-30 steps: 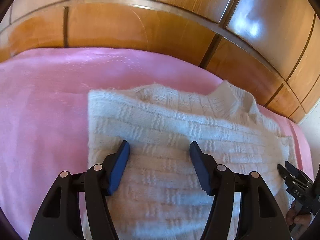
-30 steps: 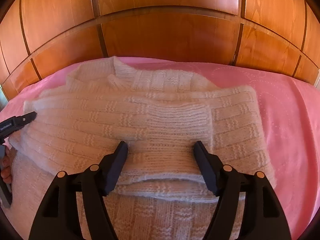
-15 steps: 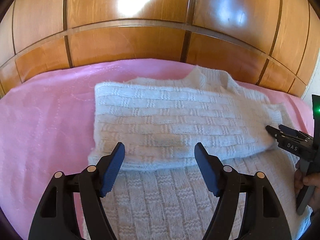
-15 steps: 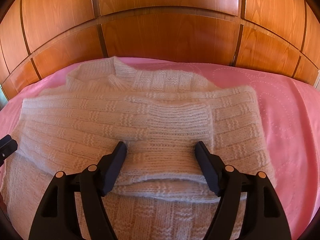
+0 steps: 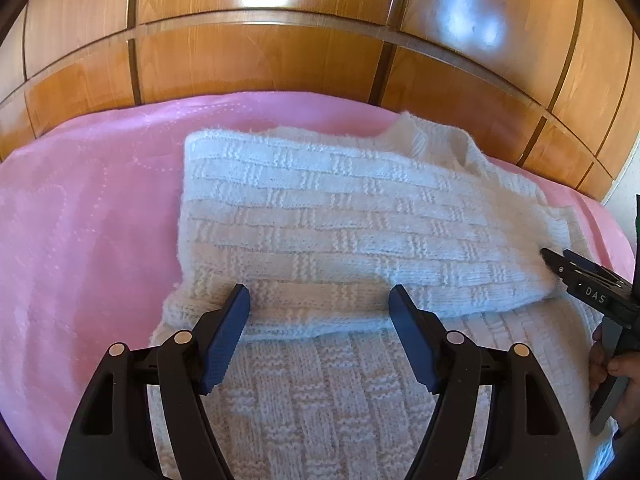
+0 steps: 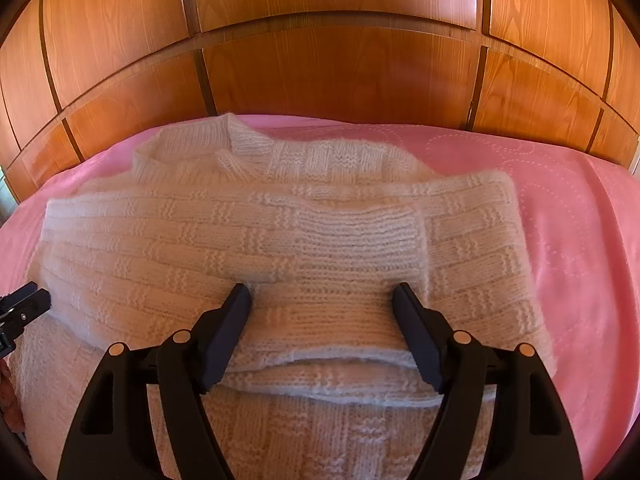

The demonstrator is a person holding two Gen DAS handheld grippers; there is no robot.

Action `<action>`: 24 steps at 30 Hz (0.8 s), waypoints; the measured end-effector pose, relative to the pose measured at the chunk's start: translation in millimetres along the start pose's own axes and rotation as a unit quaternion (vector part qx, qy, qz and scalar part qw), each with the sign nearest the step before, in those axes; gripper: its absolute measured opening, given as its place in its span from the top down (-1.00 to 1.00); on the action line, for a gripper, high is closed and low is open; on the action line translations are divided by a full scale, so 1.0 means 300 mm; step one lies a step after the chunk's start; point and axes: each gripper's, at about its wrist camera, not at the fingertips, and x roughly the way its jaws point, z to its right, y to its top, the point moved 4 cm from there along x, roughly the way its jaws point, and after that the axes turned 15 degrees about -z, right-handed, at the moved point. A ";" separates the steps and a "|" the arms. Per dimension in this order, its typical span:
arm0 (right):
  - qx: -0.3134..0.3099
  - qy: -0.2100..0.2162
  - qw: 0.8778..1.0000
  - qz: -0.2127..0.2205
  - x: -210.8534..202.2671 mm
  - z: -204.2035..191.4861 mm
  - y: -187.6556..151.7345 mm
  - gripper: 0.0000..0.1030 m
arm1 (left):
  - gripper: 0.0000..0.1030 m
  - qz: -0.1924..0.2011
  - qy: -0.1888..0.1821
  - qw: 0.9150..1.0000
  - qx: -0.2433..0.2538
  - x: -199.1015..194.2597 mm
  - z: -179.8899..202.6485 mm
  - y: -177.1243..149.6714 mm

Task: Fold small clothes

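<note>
- A white knit sweater (image 5: 340, 232) is lying on a pink bedspread (image 5: 80, 240) before a wooden headboard (image 6: 340, 72), both sleeves folded across its chest.
- The left gripper (image 5: 320, 304) is hovering wide open over one sleeve's lower edge, holding nothing.
- The right gripper (image 6: 322, 300) is gaping too, apparently resting on the overlapping cuff.
</note>
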 end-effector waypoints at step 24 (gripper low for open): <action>0.038 0.018 0.998 -0.056 -0.211 0.168 -0.309 -0.83 | -0.48 0.000 -0.027 0.998 -0.058 -0.288 -0.199 -0.409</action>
